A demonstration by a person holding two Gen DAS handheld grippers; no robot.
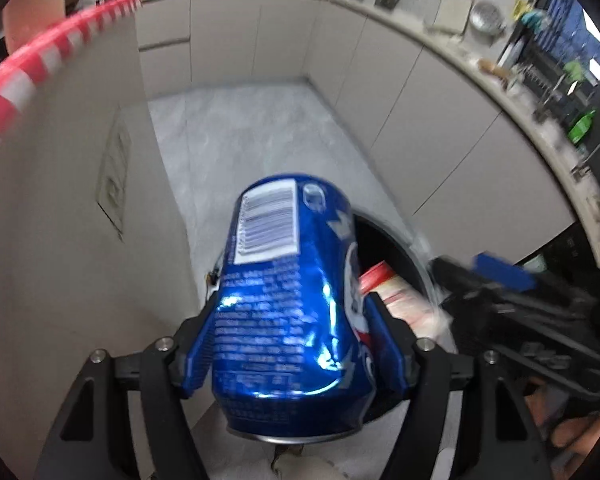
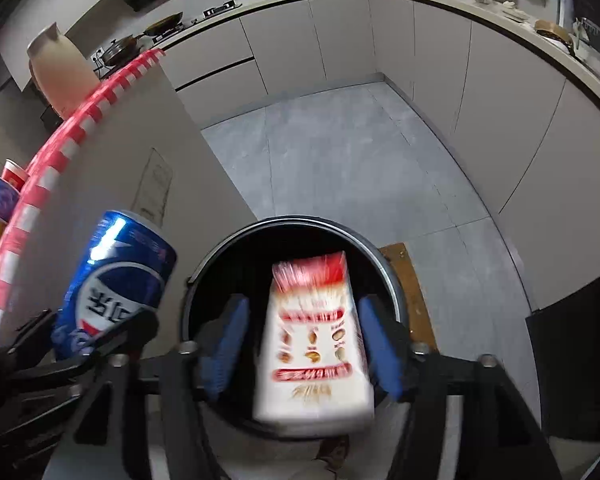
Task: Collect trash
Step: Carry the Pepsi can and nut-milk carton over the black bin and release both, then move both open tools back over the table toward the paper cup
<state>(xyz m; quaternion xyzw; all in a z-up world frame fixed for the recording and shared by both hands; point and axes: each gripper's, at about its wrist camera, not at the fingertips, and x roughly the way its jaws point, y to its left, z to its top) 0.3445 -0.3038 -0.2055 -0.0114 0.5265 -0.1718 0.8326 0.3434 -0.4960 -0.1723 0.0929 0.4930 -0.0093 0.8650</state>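
A dented blue soda can [image 1: 288, 312] lies lengthwise between the pads of my left gripper [image 1: 292, 304], which press on its sides; it hangs beside the black round trash bin [image 1: 380, 240]. In the right wrist view the same can [image 2: 112, 284] shows at the left. My right gripper [image 2: 304, 308] stands open right over the bin's [image 2: 284, 222] mouth. A blurred white-and-red carton [image 2: 316, 344] sits loose between its blue pads [image 2: 228, 344], with a gap on the left side. The carton's red top [image 1: 380, 276] also peeks out behind the can.
A red-and-white striped table edge [image 2: 80, 120] and a pale side panel [image 2: 172, 168] rise to the left of the bin. Paper cups [image 2: 4, 196] stand on that table. A brown board [image 2: 404, 280] lies on the grey floor by the bin. Cabinets [image 2: 340, 40] ring the room.
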